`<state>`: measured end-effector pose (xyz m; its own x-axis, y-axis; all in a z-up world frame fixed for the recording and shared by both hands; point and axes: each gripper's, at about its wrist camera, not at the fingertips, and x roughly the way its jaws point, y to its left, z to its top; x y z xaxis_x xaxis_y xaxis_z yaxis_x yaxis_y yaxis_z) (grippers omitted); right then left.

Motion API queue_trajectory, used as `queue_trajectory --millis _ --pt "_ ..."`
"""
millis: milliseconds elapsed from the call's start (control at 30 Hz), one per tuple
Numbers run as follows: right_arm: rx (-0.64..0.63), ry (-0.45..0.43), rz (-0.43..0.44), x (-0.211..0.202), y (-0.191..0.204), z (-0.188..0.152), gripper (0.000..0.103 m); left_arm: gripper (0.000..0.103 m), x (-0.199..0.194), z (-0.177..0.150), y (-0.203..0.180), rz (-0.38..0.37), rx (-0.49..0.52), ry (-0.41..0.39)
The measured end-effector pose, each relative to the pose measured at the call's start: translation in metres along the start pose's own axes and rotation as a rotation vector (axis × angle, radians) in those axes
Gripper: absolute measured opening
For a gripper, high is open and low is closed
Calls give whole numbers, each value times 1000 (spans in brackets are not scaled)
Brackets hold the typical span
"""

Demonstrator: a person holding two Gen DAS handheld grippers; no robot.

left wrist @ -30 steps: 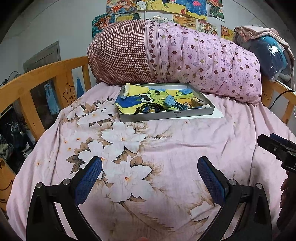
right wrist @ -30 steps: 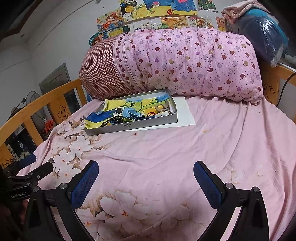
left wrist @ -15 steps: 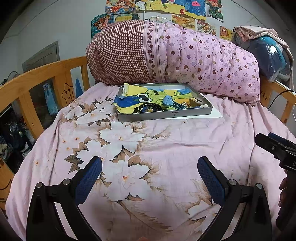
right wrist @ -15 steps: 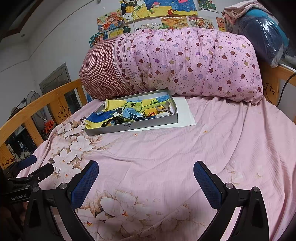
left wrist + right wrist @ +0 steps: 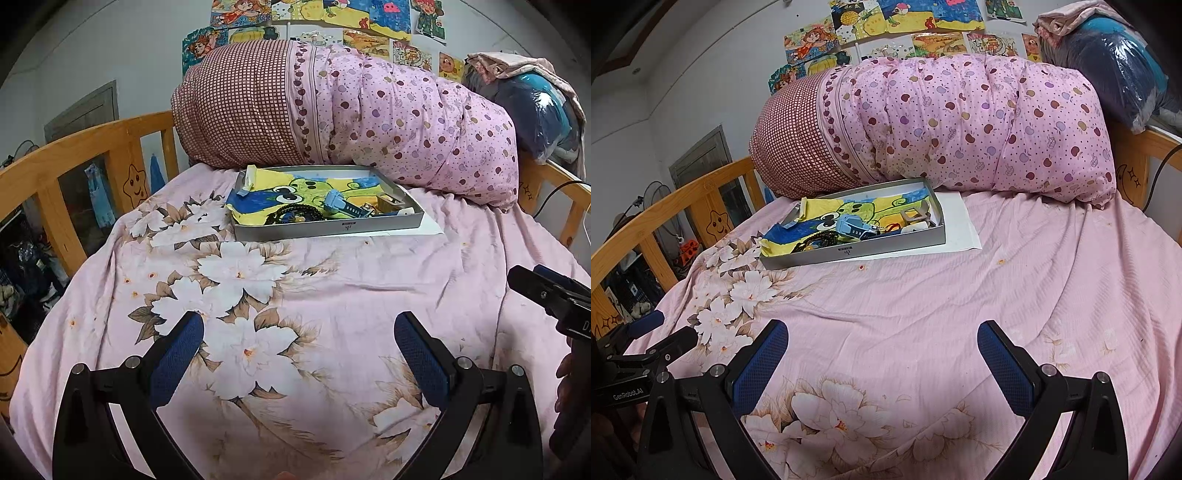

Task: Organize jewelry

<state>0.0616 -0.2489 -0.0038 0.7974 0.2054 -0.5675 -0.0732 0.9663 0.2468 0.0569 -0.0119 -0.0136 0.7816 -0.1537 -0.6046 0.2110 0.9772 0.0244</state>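
On the bed (image 5: pixel 332 295), one tray (image 5: pixel 328 229)

bed sheet (image 5: pixel 332 280): pink cloth, matt, wrinkled, printed flowers
rolled quilt (image 5: pixel 979 125): padded cloth, matt, apple-dot print; 1 end checked
tray (image 5: pixel 325 228): grey, metal-looking wall, dull sheen
tray liner (image 5: pixel 827 218): drawn-on paper, matt, creased
sheet under tray (image 5: pixel 960 225): white paper, smooth
bed rail (image 5: pixel 85 147): varnished wood, slight gloss
bundle wrap (image 5: pixel 1115 55): clear plastic, glossy
left gripper (image 5: pixel 299 354): black matt plastic; pads (image 5: pixel 177 354) blue, textured
bead string (image 5: pixel 291 214): dark, glossy
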Motion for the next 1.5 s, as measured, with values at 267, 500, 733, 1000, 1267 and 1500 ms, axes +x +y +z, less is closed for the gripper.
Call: queue_trajectory --millis 267,500,733,1000,1267,1500 --pt "0 1 -1 0 0 0 103 101 0 0 0 1 -1 -1" --pt "0 1 -1 0 0 0 103 101 0 0 -1 1 -2 0" --pt "1 1 0 0 0 0 103 101 0 -1 0 -1 -3 0" --pt "1 2 -1 0 0 0 103 101 0 -1 -1 1 -4 0" --pt "1 2 -1 1 0 0 103 101 -1 -1 -3 2 -3 0" --pt "2 3 -1 1 0 -1 103 101 -1 -1 -3 1 -7 2"
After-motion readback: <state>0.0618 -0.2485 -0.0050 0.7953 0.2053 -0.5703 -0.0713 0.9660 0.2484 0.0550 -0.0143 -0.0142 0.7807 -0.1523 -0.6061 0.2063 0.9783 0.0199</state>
